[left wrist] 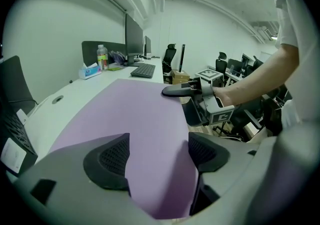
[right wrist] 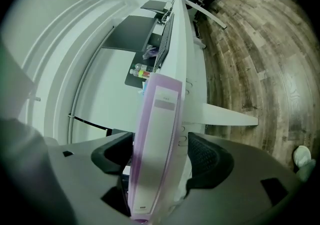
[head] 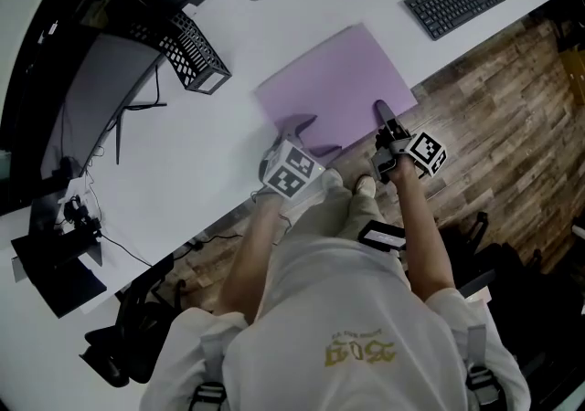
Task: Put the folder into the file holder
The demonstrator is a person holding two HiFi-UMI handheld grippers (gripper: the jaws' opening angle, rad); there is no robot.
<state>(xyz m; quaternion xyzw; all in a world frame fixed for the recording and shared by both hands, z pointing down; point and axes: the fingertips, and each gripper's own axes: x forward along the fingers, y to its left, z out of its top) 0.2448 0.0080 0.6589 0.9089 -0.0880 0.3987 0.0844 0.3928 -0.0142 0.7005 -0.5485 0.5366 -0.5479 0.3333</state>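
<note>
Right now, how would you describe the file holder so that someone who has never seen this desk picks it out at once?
Start from the long white desk and find the purple folder lying flat near its front edge. To the folder's left in the head view, further back on the desk, is the file holder. It is the only black wire-mesh box there, unlike the flat keyboard off to the right.

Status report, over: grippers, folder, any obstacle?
Left gripper open over folder. Right gripper open astride its spine. Folder flat on desk. Nothing before file holder.
</note>
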